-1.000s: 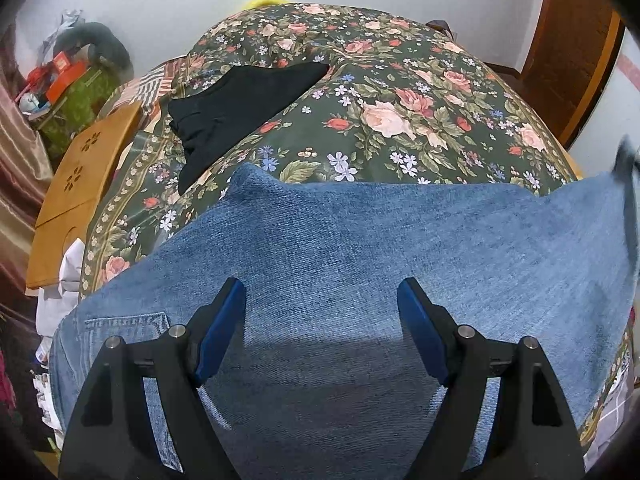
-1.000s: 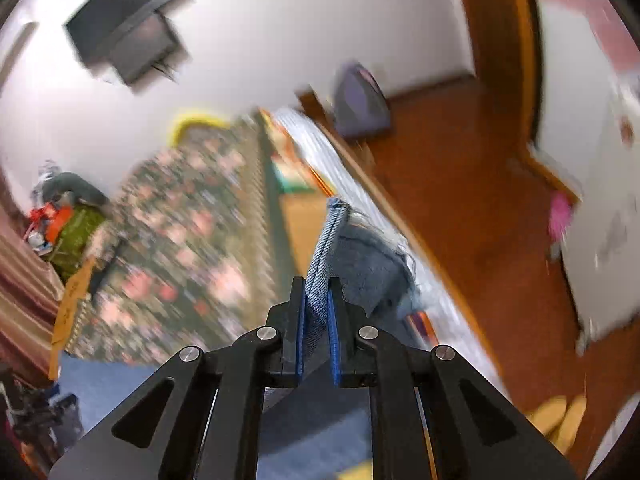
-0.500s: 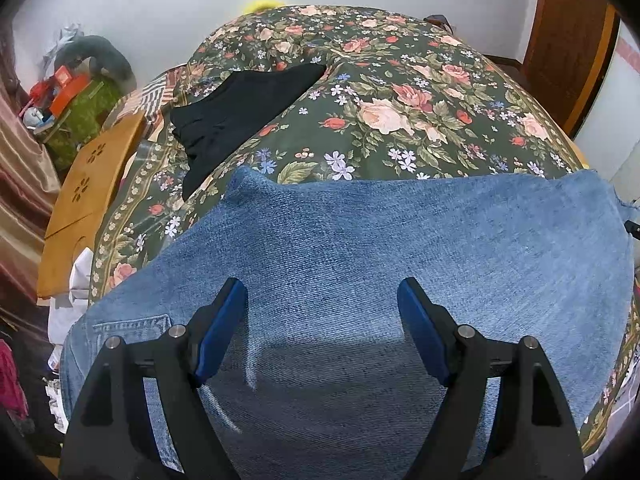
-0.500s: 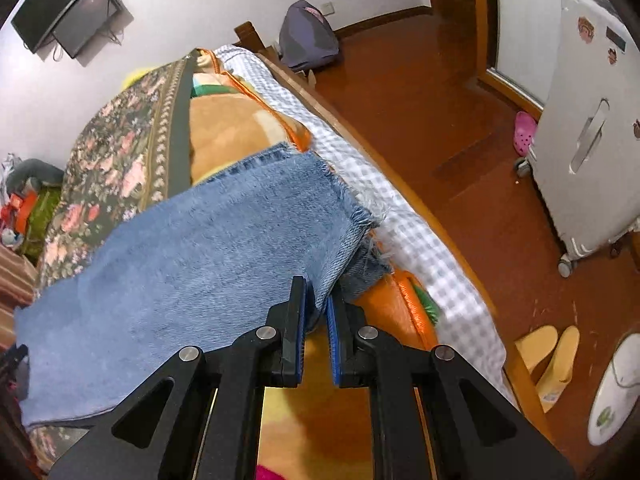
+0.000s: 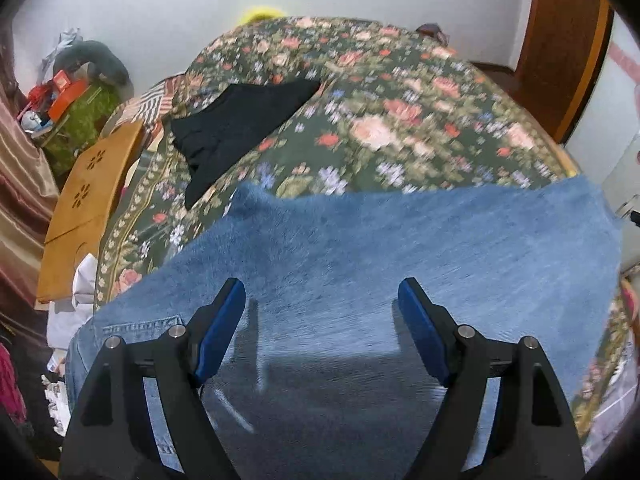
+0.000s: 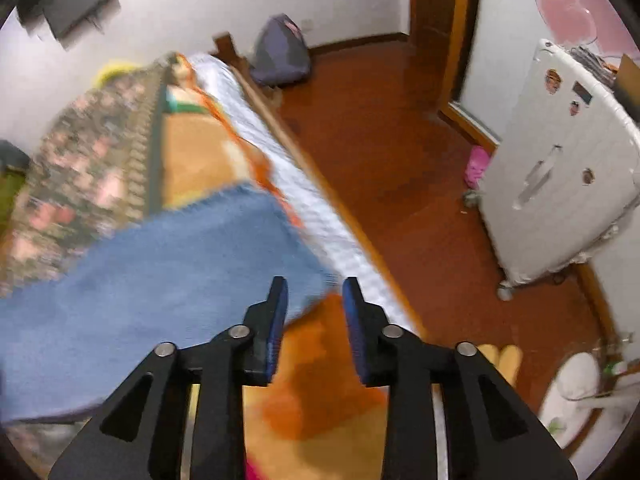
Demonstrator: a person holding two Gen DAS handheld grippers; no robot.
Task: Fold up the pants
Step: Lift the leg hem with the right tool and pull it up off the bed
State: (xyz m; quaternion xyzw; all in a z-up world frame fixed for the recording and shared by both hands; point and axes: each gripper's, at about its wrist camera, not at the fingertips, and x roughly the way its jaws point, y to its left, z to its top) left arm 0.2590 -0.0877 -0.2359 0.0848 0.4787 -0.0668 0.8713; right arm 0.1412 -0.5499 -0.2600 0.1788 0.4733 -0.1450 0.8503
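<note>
Blue denim pants (image 5: 380, 264) lie spread flat across the near part of the bed, with a back pocket at the lower left. My left gripper (image 5: 322, 300) is wide open and empty, held just above the middle of the denim. In the right wrist view the pant leg end (image 6: 168, 280) lies flat at the bed's right side. My right gripper (image 6: 314, 300) is open and empty, its fingers just off the corner of the leg hem, over an orange blanket (image 6: 316, 384).
A floral bedspread (image 5: 400, 120) covers the bed. A black garment (image 5: 240, 128) lies on it farther back. A wooden board (image 5: 88, 200) leans at the bed's left side. To the right are the wooden floor (image 6: 400, 160), a white fridge (image 6: 560, 184) and slippers (image 6: 500, 356).
My right gripper has opened and let go of the pant leg hem, which now lies flat on the bed. The left gripper stayed open, drifting slightly over the denim.
</note>
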